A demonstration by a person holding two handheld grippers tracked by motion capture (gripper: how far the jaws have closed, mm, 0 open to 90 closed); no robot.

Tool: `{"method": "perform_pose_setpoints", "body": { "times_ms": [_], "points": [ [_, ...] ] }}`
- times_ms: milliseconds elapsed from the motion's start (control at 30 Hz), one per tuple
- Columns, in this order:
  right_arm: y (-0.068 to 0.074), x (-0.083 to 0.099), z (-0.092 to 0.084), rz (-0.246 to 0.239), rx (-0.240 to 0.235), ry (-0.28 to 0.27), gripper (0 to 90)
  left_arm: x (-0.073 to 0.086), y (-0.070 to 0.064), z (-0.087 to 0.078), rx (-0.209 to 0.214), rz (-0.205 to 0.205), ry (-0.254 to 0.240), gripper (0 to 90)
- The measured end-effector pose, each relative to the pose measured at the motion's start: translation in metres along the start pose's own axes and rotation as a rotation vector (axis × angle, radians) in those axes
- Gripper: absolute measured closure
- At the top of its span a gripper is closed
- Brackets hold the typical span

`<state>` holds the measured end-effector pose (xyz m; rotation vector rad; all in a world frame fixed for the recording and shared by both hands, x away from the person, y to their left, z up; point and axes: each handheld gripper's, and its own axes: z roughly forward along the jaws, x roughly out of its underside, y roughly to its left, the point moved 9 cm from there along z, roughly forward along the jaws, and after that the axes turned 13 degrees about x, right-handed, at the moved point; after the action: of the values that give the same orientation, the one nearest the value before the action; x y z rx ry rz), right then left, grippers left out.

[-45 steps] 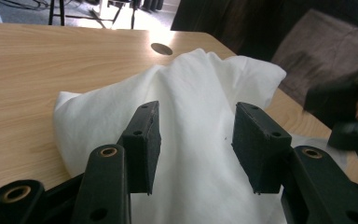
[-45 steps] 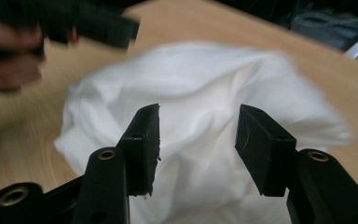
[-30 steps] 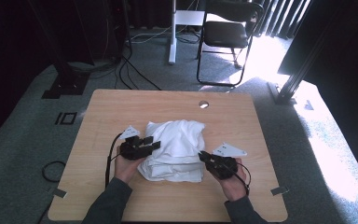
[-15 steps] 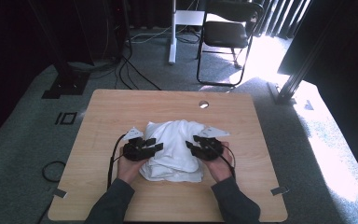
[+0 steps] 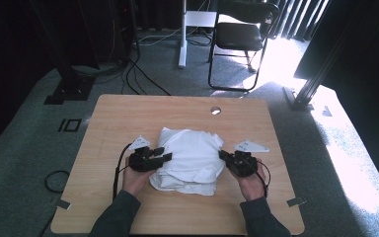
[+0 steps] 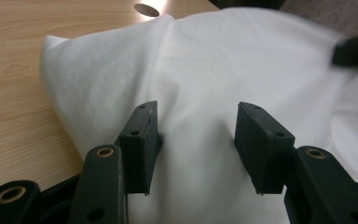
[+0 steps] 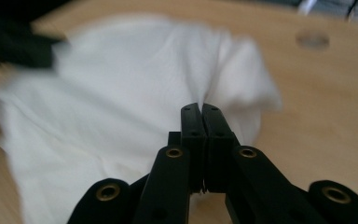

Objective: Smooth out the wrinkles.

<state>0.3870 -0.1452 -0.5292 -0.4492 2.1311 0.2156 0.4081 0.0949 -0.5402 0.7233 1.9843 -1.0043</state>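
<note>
Supporting the work: wooden table point(image 5: 128, 118). White folded cloth point(image 5: 190, 158) lies betw. both grippers. L gripper point(image 6: 196, 140): jaws apart, pads resting on cloth top, no pinch. R gripper point(image 7: 200, 116): jaws just closing, now clenched w/ nothing betw. them, tip at cloth's edge.

A light wooden table point(image 5: 128, 118) with a round hole point(image 5: 215, 110) is set on grey carpet point(image 5: 29, 138). A black chair point(image 5: 240, 37) is placed behind it. Bright sunlight is cast across the floor at right, and cables point(image 5: 143, 74) are strewn nearby.
</note>
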Motion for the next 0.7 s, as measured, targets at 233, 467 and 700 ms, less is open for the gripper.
{"method": "perform_pose_setpoints", "body": {
  "times_ms": [233, 467, 700],
  "points": [
    [-0.008, 0.004, 0.01, 0.035, -0.014, 0.021, 62.6, -0.018, 0.011, -0.006, -0.037, 0.009, -0.032, 50.6],
    [0.01, -0.05, 0.017, -0.043, 0.024, -0.087, 55.4, -0.02, 0.0, -0.001, -0.004, 0.041, -0.007, 51.1],
    [0.009, -0.033, 0.054, -0.104, 0.04, 0.055, 86.2, 0.0, -0.012, 0.007, 0.015, 0.072, 0.053, 53.1]
  ]
}}
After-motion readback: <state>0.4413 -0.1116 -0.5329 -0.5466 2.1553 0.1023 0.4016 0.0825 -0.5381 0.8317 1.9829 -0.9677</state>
